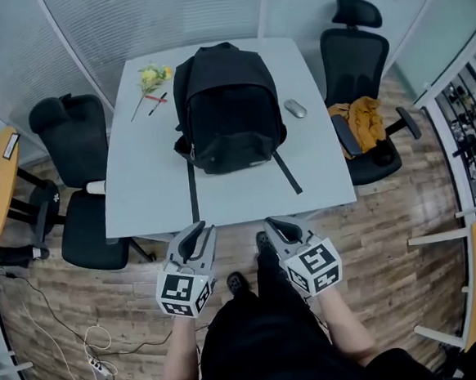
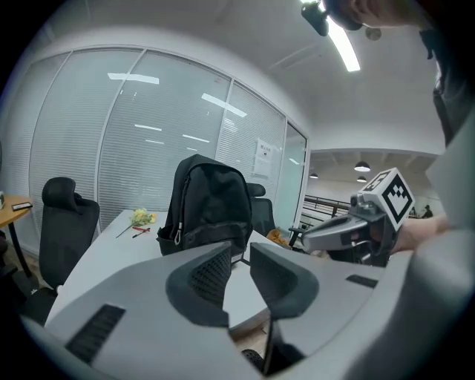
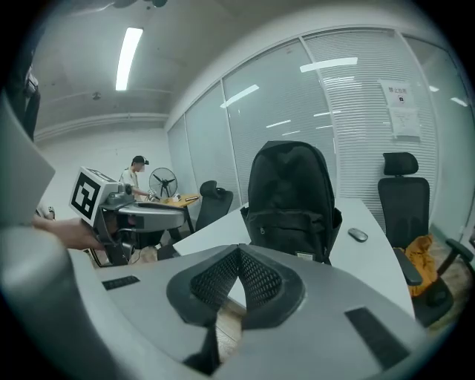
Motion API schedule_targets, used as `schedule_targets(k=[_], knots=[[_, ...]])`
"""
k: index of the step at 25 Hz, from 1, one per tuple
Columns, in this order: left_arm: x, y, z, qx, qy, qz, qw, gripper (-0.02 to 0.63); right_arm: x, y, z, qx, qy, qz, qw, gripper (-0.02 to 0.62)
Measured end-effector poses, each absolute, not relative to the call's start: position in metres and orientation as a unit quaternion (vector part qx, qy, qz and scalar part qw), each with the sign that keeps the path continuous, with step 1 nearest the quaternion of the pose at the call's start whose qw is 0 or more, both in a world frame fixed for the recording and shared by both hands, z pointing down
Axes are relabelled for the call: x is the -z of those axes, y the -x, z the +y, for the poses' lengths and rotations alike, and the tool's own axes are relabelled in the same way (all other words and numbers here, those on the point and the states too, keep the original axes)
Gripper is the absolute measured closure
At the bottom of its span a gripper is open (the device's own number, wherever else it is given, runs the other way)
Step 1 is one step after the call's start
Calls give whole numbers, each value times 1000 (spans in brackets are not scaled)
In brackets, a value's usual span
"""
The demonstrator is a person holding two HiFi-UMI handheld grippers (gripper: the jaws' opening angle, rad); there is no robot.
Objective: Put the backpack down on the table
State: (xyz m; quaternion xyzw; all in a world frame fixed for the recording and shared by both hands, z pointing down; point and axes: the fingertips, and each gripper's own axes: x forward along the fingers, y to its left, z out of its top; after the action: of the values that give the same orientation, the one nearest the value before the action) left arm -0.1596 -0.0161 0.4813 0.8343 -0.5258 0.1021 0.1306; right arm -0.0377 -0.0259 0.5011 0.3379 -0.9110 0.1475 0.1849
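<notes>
Head view: shows backpack (image 1: 228, 108) standing mid-table (image 1: 148, 192), nearer far edge, straps trailing toward near edge. Finds left gripper (image 1: 197, 229) and right gripper (image 1: 272, 223) off near edge, well apart from backpack.

Left gripper view: shows jaws narrowly apart, nothing between; backpack upright beyond.

Right gripper view: shows jaws pressed together, empty.

Judged: set-down looks done, release over. Next calls only for staying clear of straps and checking that backpack stands steady.

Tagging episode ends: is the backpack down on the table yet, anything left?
Looks done: the backpack stands upright on the table, no gripper touching it. In hand: nothing; the left gripper is slightly open and the right gripper shut, both empty, near the table's edge. Left: nothing visible.
</notes>
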Motion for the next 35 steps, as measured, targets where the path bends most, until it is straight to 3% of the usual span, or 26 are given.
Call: schedule_targets(k=[10,35], knots=[[-472,148,14,-84,-851,-505,117,604,-483,31,11,-156,-346,-915,138,584],[-462,123,15,-74,-863,-485,123,607,-469,22,18,-142,-332,-922,139,588]])
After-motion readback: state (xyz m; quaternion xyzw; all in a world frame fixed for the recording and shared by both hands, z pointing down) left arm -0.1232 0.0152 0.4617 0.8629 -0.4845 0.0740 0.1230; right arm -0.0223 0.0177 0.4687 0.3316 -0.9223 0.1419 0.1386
